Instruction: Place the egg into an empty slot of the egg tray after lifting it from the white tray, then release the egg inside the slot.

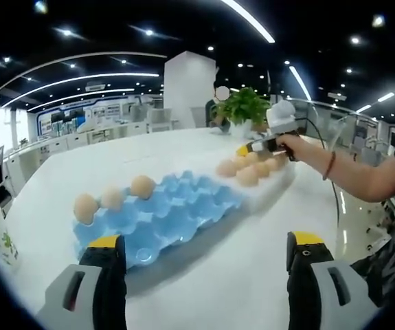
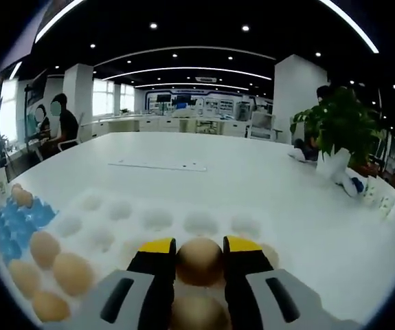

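The wide white tabletop [image 1: 252, 268] has bare surface on the near side of the blue moulded egg tray [image 1: 166, 216] in the left gripper view, and in the right gripper view a long open stretch runs beyond the white moulded tray [image 2: 149, 220] toward the far edge. A potted green plant in a white pot [image 2: 338, 137] stands near the table's right edge, well apart from both trays; a flat pale sheet [image 2: 159, 165] lies farther back.

The blue egg tray holds three tan eggs [image 1: 113, 199] along its far-left row; the remaining slots visible are vacant. Just beside it, the white tray carries a cluster of tan eggs [image 1: 249, 168]. In the right gripper view, four of these [image 2: 49, 271] lie at the tray's left side, next to a corner of the blue tray, and several of its hollows are vacant.

The left gripper [image 1: 204, 275], black with yellow tips, stands wide apart over bare table with nothing between its jaws, near the blue tray's closest edge.

The right gripper [image 2: 199, 261] is closed around one tan egg [image 2: 199, 260] over the white tray, jaws pressed to either side of it. A person's hand [image 1: 295, 144] holds this gripper over the white tray.
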A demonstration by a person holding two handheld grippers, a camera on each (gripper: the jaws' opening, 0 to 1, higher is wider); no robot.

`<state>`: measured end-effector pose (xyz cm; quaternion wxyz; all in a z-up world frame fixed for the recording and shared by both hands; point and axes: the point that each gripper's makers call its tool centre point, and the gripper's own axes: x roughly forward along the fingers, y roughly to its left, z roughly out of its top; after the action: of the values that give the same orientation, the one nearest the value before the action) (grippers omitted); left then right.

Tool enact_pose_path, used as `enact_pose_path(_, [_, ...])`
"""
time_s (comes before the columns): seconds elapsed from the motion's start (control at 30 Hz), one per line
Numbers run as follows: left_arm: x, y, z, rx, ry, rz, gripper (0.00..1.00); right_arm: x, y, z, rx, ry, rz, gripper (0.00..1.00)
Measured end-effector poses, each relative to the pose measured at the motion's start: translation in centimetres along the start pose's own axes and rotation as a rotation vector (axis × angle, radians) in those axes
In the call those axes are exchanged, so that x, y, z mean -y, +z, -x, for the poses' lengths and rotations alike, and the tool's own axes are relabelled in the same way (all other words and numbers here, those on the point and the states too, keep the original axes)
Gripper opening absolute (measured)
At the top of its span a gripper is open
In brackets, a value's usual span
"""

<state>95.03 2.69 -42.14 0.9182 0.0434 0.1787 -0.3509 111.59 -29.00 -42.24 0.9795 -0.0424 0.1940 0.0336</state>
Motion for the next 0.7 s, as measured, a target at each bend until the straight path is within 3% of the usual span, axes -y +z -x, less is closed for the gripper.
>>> enact_pose_path(0.43, [-0.1,0.2,0.2,0.011,0.0,-0.001,1.0,0.2,0.3,0.5,0.082,0.009,-0.069,0.27])
enact_pose_path(0.57, [-0.2,0.2,0.2,0.007,0.003,-0.003,1.0,0.3,1.5,0.7,0.155,0.014,-0.099,0.26])
enact_pose_path(0.7, [-0.1,0.2,0.2,0.007,0.001,-0.001,1.0,0.3,2.1,1.3,0.166,0.018,-0.085,0.26])
